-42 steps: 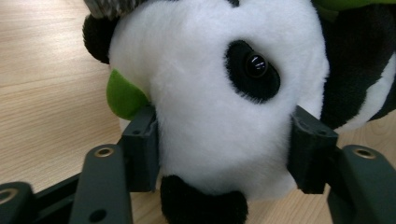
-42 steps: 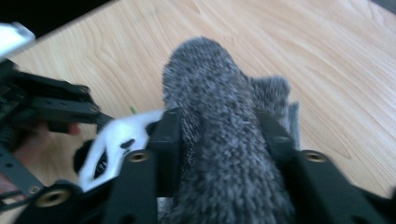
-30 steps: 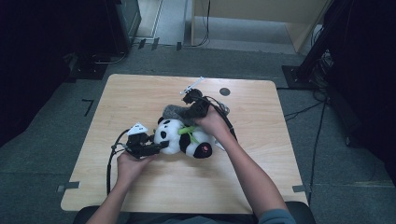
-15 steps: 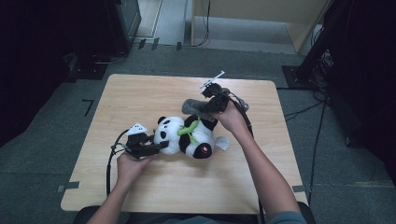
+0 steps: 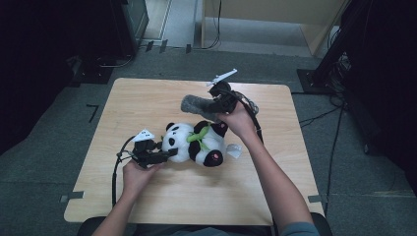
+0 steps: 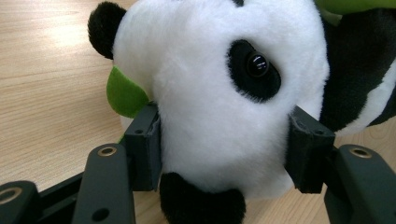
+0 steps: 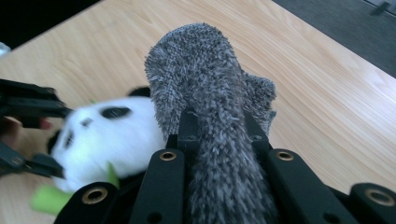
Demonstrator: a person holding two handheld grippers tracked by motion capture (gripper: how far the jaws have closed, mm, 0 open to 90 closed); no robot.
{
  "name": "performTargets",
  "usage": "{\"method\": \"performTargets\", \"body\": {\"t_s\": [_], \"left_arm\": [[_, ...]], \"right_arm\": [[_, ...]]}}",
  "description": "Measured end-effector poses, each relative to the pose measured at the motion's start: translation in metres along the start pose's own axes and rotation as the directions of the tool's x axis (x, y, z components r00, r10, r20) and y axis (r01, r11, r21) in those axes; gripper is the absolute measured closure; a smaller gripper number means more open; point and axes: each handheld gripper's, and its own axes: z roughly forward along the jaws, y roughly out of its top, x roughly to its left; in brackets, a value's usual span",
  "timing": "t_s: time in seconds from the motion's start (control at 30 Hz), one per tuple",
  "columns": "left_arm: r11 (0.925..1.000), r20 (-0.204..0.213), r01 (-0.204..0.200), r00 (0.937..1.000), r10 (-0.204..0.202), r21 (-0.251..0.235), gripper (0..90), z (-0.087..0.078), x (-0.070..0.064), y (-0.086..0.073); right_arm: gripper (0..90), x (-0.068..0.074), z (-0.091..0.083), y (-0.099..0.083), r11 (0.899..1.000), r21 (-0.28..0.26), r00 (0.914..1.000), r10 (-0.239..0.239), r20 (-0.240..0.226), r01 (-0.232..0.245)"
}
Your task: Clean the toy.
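The counter [image 5: 147, 98], a pale wooden top, carries the work near its middle. The plush panda [image 5: 196, 143] lies on its side there, head toward the person's left, a green leaf at its neck and a small white tag just beside its rump. The left claw [image 5: 167, 154] is clamped on the panda's head: in the left gripper view its black pads [image 6: 144, 147] press into the white fur on both sides, below the eye, and the toy rests on the wood. The grey fuzzy sock [image 5: 197, 104] is off the counter, pinched lengthwise in the right claw [image 5: 209, 105]; the right gripper view shows the jaws drawn in tight on the fabric with the loose end standing out beyond them, above and just behind the panda. Judgement: the step in hand is separating the sock from the toy, with the left side serving as anchor. The next move calls for carrying the sock to a bare part of the counter well apart from the panda and releasing it, while the left grip stays firm. Whether any part of the sock touches the panda's back cannot be settled from the high view. The left hand [image 5: 135, 177] lies low and near the front edge; the right forearm [image 5: 268, 172] reaches forward and slightly inward, wrist raised.
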Motion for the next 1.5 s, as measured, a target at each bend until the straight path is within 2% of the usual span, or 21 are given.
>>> {"method": "performTargets", "body": {"t_s": [0.1, 0.3, 0.5, 0.6, 0.67, 0.87, 1.0, 1.1, 1.2, 1.23, 1.33, 1.37, 1.4, 1.5], "left_arm": [[1.0, 0.002, 0.001, 1.0, -0.001, 0.0, 36.7, 0.0, 0.0, 0.0], [0.9998, 0.009, -0.019, 0.9998, 0.019, 0.001, 36.6, -0.001, 0.0, -0.001], [0.9999, 0.007, -0.016, 0.9998, 0.016, -0.003, 36.9, -0.001, 0.001, -0.001], [0.9999, 0.007, -0.008, 0.9999, 0.009, -0.006, 36.9, 0.0, 0.001, -0.002], [1.0, 0.002, -0.005, 1.0, 0.005, -0.005, 37.3, 0.0, 0.0, -0.002], [0.9999, 0.0, -0.006, 1.0, 0.006, 0.013, 40.6, -0.001, 0.0, 0.0], [0.9999, 0.001, 0.003, 1.0, -0.003, 0.017, 41.5, -0.001, 0.001, 0.0], [0.9998, 0.0, 0.007, 1.0, -0.007, 0.019, 42.2, 0.0, 0.0, 0.001], [0.9996, 0.002, 0.017, 0.9999, -0.017, 0.024, 42.9, 0.0, 0.001, 0.002], [0.9995, 0.003, 0.02, 0.9998, -0.02, 0.026, 43.1, 0.0, 0.001, 0.002], [0.9995, 0.004, 0.02, 0.9998, -0.021, 0.025, 43.2, 0.0, 0.002, 0.002], [0.9995, 0.005, 0.022, 0.9997, -0.022, 0.024, 43.3, 0.0, 0.002, 0.002], [0.9994, 0.005, 0.024, 0.9997, -0.024, 0.023, 43.3, 0.0, 0.002, 0.002], [0.9995, 0.006, 0.023, 0.9997, -0.024, 0.021, 43.3, 0.0, 0.002, 0.002]], "right_arm": [[76.3, 0.013, 0.012, 0.008, 0.999, 0.005, 0.999, -0.039, -0.023, 0.039], [76.3, 0.037, 0.041, 0.016, 0.997, 0.021, 0.9941, -0.069, -0.083, 0.071], [76.2, 0.049, 0.064, 0.01, 0.994, 0.069, 0.9914, -0.078, -0.105, 0.085], [76.1, 0.049, 0.069, 0.004, 0.994, 0.07, 0.9911, -0.071, -0.113, 0.079], [76.1, 0.047, 0.068, 0.002, 0.996, 0.066, 0.9913, -0.059, -0.118, 0.067], [76.0, 0.042, 0.063, -0.007, 0.996, 0.062, 0.9922, -0.064, -0.107, 0.071], [76.2, 0.031, 0.052, -0.018, 0.994, 0.09, 0.9958, -0.058, -0.071, 0.064], [76.3, 0.023, 0.044, -0.025, 0.994, 0.093, 0.9962, -0.054, -0.069, 0.06], [76.2, 0.02, 0.039, -0.025, 0.993, 0.09, 0.9962, -0.066, -0.057, 0.071], [76.2, 0.017, 0.031, -0.026, 0.993, 0.089, 0.9962, -0.081, -0.033, 0.083], [76.5, 0.012, 0.025, -0.028, 0.994, 0.088, 0.9972, -0.071, -0.023, 0.072], [76.7, 0.004, 0.018, -0.031, 0.995, 0.09, 0.9987, -0.047, -0.021, 0.049], [76.7, 0.002, 0.016, -0.032, 0.995, 0.092, 0.9989, -0.044, -0.015, 0.046], [76.7, -0.006, 0.009, -0.035, 0.994, 0.104, 0.999, -0.04, 0.019, 0.037]]}}
